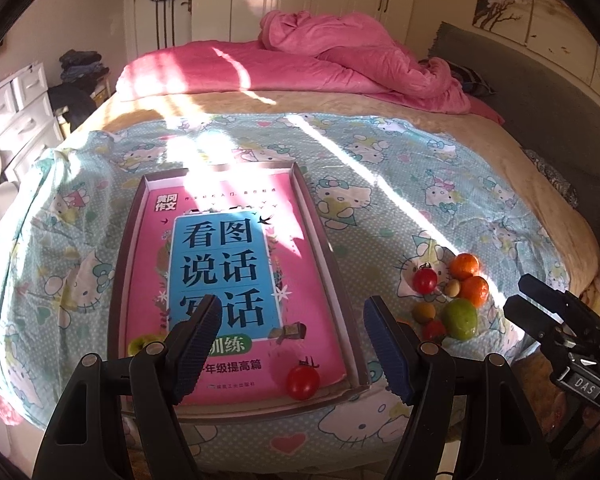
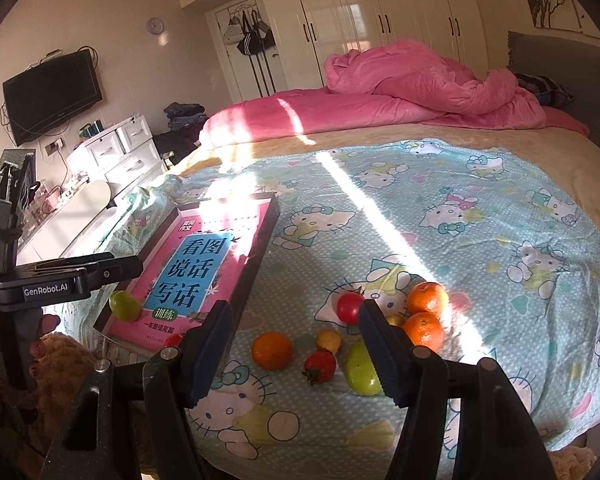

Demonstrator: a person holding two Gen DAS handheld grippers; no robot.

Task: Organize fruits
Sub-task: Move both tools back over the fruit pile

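Note:
A shallow tray [image 1: 324, 236] lined with a pink book lies on the bed; it also shows in the right wrist view [image 2: 270, 216]. In it sit a red tomato [image 1: 302, 381] at the near right and a green fruit [image 1: 142, 343] at the near left, also seen in the right wrist view [image 2: 125, 305]. To the right on the sheet lie loose fruits: oranges [image 2: 427, 298] [image 2: 272, 350], tomatoes [image 2: 350, 306] [image 2: 320, 366], a green fruit [image 2: 362, 368] and small yellowish ones [image 2: 329, 340]. My left gripper [image 1: 292, 356] is open and empty over the tray's near end. My right gripper [image 2: 296, 354] is open and empty above the loose fruits.
The bed has a Hello Kitty sheet [image 2: 440, 216] and a bunched pink quilt [image 2: 400, 80] at the back. White drawers [image 2: 116, 152] and a wall TV [image 2: 52, 94] stand to the left, wardrobes [image 2: 360, 20] behind.

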